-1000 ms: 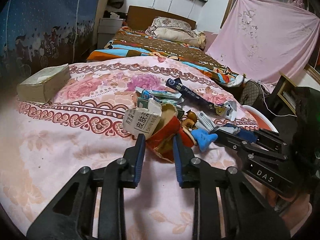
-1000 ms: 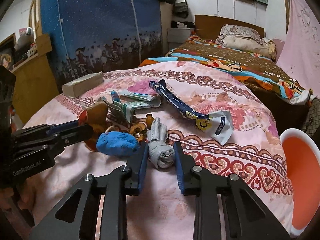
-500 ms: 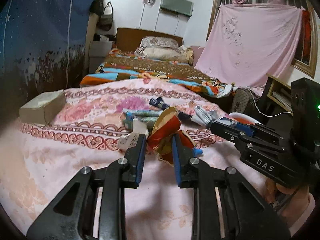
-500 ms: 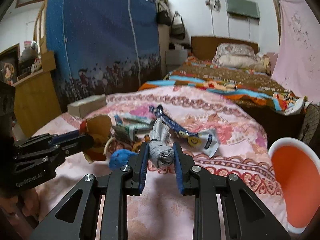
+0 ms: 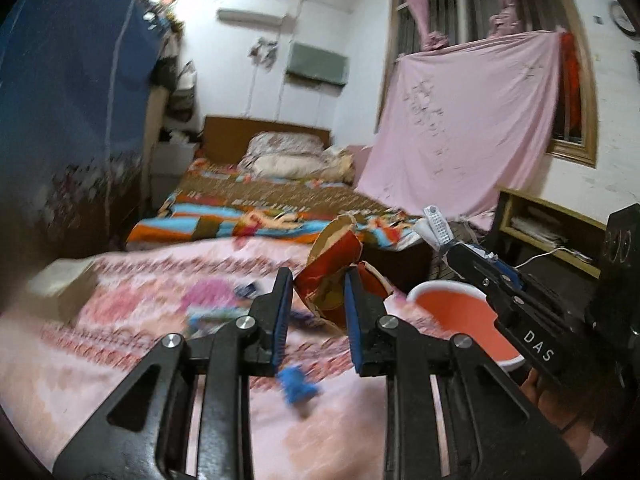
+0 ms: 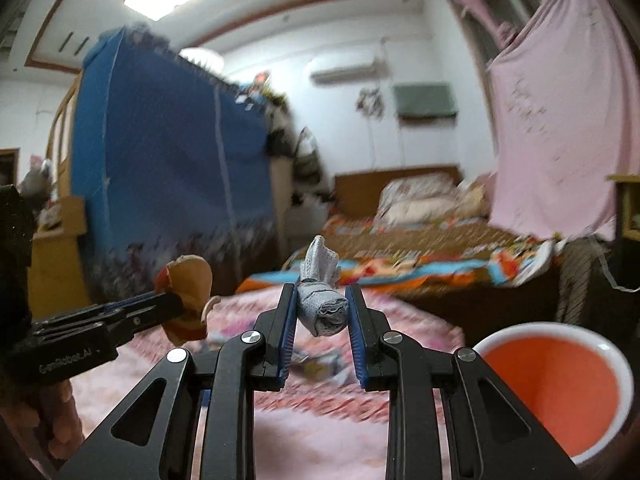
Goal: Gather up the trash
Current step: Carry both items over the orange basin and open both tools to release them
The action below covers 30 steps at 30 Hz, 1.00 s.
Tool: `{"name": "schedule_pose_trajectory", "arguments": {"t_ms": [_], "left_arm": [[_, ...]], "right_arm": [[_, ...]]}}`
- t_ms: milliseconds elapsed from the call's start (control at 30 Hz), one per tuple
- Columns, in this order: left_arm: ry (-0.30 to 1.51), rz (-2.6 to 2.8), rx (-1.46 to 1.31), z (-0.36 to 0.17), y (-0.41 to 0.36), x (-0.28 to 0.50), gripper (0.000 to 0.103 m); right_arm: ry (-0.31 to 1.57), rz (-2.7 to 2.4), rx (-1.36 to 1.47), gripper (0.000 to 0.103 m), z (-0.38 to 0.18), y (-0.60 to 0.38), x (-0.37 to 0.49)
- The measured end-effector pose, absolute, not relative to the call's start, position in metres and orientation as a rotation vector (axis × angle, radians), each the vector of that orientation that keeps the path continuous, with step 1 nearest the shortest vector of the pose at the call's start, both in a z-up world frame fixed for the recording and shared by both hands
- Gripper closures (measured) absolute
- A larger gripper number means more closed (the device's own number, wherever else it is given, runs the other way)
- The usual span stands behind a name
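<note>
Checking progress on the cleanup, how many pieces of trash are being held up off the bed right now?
2: a torn red carton in the left gripper, a crumpled grey wad in the right gripper. More litter lies blurred on the bed.

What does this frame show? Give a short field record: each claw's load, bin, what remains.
left claw: shut on torn red carton, lifted off the bed
right claw: shut on grey wad, also lifted
bin: orange inside, white rim, beside the bed
remaining: blue scrap and blurred wrappers on the pink cover
</note>
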<state>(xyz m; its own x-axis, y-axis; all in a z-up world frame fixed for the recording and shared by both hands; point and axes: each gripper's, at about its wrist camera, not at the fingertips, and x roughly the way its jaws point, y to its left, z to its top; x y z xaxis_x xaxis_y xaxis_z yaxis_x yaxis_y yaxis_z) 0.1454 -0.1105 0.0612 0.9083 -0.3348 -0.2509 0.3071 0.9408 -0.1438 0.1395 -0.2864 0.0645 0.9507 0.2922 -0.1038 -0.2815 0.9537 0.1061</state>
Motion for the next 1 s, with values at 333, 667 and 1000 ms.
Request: {"name": "schedule_pose_trajectory", "arguments": {"t_ms": [333,667,1000], "left_arm": [[0.226,-0.525,-0.058,0.082,-0.174,0.164,0.093],[0.333,-0.645,-0.043,0.08,-0.23,0.192,0.093],[0.551,-0.644,-0.063,0.056,-0.279,0.227,0.093]], "right_arm": [[-0.005,0.077,0.142,0.081,0.077,-0.341,0.124],[0.116,-0.126,0.232,0.081,0.062,-0.393,0.143],[0.241,-0.207,0.319,0.078,0.043,-0.425,0.151]]}}
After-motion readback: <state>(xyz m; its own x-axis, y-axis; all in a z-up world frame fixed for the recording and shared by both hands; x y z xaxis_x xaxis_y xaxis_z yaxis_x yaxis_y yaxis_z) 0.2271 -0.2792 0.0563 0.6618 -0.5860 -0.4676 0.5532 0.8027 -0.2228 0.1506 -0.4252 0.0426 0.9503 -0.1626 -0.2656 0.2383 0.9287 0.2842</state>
